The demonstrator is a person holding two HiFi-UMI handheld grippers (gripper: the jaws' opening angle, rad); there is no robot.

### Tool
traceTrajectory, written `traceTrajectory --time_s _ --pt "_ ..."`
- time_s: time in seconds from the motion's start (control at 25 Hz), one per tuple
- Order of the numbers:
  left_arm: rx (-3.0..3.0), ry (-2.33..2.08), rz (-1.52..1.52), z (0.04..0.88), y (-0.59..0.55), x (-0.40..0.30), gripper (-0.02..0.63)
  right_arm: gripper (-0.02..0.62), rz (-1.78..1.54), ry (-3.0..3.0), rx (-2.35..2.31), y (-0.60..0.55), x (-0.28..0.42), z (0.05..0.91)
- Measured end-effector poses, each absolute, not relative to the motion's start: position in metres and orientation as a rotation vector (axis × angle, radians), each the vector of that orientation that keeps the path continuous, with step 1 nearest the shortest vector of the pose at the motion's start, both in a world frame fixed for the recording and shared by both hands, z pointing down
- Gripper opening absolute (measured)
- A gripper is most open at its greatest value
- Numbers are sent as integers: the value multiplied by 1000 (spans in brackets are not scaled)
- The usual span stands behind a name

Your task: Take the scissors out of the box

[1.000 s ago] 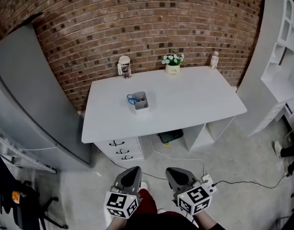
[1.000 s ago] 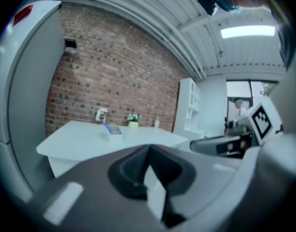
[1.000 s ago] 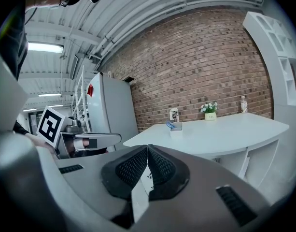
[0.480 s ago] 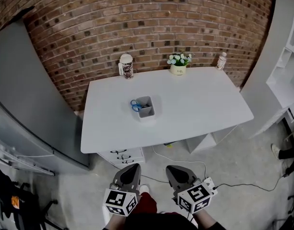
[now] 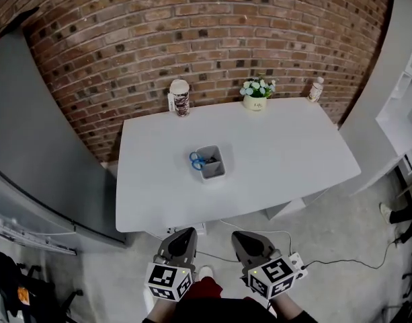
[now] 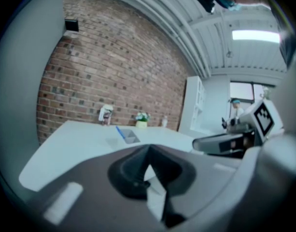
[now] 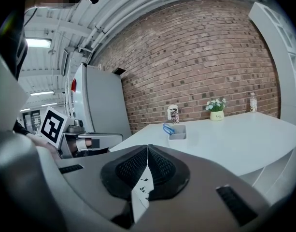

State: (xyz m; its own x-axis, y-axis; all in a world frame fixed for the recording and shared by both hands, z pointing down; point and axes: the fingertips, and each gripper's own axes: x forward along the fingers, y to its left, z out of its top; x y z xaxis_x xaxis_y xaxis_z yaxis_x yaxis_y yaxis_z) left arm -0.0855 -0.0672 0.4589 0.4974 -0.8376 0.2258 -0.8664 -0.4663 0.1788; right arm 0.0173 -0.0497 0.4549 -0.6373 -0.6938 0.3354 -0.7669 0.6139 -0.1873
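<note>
A small grey box [image 5: 212, 162] stands near the middle of the white table [image 5: 286, 153]. Blue-handled scissors [image 5: 197, 160] stick out of its left side; they also show in the right gripper view as the scissors [image 7: 168, 128] in the box [image 7: 178, 132], and as the scissors [image 6: 119, 132] in the left gripper view. My left gripper [image 5: 181, 240] and right gripper [image 5: 244, 243] hang side by side well short of the table's near edge, over the floor. Both are shut with nothing between the jaws, as seen for the left gripper [image 6: 148, 149] and the right gripper [image 7: 148, 148].
Along the brick wall stand a patterned can [image 5: 179, 97], a flower pot [image 5: 257, 99] and a small bottle [image 5: 316, 89]. A grey cabinet [image 5: 37, 147] flanks the table on the left, white shelving [image 5: 400, 106] on the right. A cable [image 5: 340, 264] lies on the floor.
The view has closed in on the table: it sits lower and larger in the head view, and the drawers under it have slid out of sight. Both grippers stay shut.
</note>
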Motion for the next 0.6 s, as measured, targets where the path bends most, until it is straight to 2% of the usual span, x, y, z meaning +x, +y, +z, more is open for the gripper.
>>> traceTrajectory --time_s 0.6 --pt "2525 -1358 176 463 -122 -105 5 9 461 -2559 1298 -100 -3 458"
